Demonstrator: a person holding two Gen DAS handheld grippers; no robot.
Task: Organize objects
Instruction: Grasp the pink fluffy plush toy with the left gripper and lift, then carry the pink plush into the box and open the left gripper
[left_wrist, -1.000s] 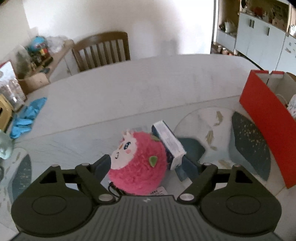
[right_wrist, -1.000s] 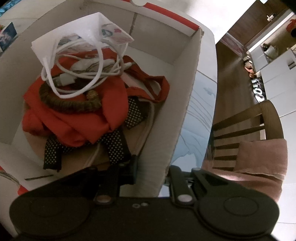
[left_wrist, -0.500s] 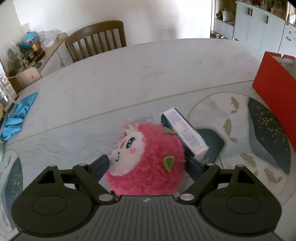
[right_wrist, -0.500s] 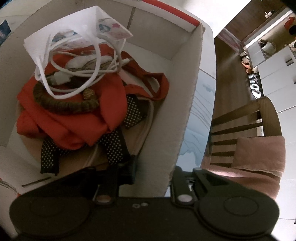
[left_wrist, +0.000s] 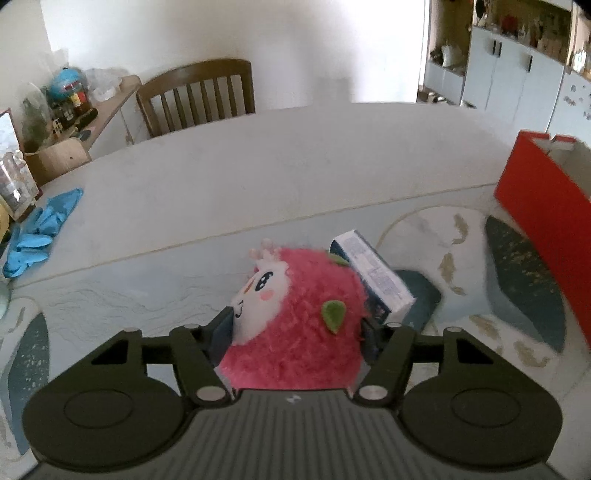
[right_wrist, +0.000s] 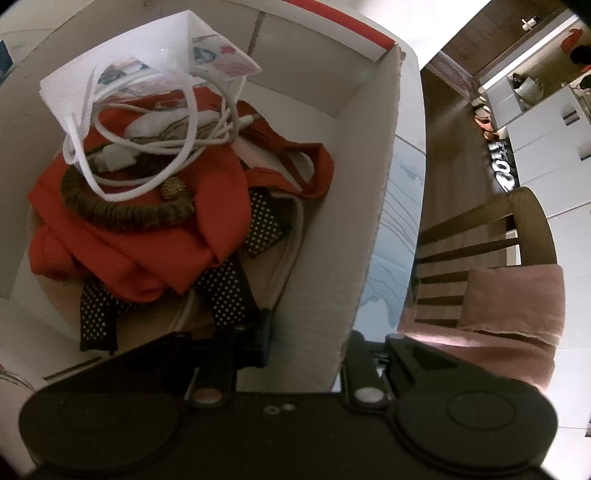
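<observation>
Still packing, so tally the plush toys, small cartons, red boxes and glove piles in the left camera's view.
plush toy: 1
small carton: 1
red box: 1
pile of blue gloves: 1
Total: 4

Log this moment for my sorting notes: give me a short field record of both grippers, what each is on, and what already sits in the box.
left gripper: jaws have just been closing, pads now against the pink plush toy
plush toy: on the table mat, face toward the left
small carton: behind the toy, touching its right side
right gripper: shut on the box wall
box contents: red cloth, white cable, brown ring, dotted strap
</observation>
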